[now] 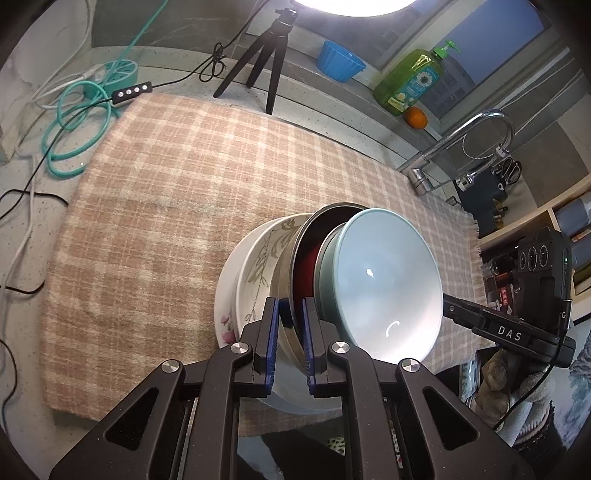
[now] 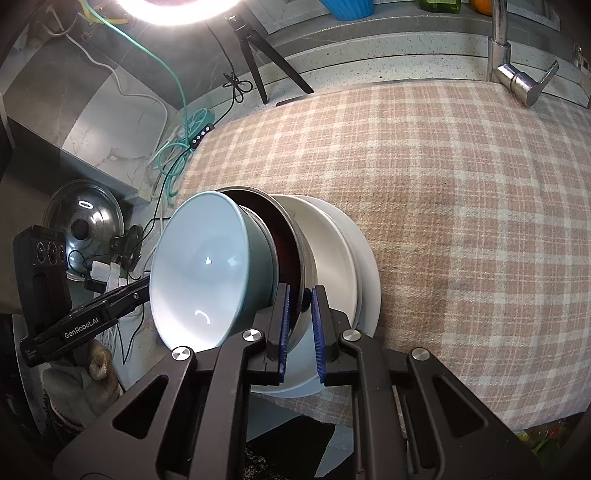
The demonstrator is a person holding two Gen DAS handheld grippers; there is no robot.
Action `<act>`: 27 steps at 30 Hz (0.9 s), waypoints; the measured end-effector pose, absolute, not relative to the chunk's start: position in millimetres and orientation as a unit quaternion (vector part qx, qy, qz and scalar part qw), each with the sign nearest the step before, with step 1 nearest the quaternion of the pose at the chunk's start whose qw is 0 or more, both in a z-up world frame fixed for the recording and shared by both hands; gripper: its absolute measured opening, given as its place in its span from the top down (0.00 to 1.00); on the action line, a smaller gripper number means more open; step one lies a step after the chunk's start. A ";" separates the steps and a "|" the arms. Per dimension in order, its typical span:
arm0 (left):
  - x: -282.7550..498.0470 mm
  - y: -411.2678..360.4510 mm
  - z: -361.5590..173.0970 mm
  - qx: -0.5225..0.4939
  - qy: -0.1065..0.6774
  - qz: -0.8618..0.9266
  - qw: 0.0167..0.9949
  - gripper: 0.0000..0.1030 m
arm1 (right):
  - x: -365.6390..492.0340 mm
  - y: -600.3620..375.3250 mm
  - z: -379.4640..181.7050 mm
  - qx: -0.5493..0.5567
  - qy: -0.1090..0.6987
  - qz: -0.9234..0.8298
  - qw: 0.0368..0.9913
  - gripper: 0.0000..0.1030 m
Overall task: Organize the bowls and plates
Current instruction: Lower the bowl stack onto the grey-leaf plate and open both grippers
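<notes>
Two wrist cameras look steeply down along their fingers, close above the counter's near edge. Both views share the tilted stack of bowls and checked cloth.

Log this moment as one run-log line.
left gripper: shut on metal bowl rim | right gripper: shut on same rim | blue bowl nested inside | stack tilted over checked cloth

A speckled grey counter carries a pink checked cloth. A bright round lamp glares overhead; a window shows blue sky behind a chrome tap.
</notes>
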State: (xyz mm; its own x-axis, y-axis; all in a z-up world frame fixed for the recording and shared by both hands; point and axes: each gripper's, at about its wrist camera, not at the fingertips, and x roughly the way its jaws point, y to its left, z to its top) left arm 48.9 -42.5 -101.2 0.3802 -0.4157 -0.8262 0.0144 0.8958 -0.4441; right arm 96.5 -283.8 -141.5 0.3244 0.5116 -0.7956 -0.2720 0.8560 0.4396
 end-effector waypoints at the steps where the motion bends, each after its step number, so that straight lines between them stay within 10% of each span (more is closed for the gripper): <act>1: 48.9 -42.6 -101.3 -0.185 0.541 -0.133 0.810 0.90 | 96.4 -283.9 -141.3 0.114 0.528 0.244 0.806 0.88; 27: 25.6 -42.9 -63.5 -0.130 0.488 -0.116 0.855 0.66 | 69.2 -301.0 -108.3 0.088 0.481 0.223 0.843 0.55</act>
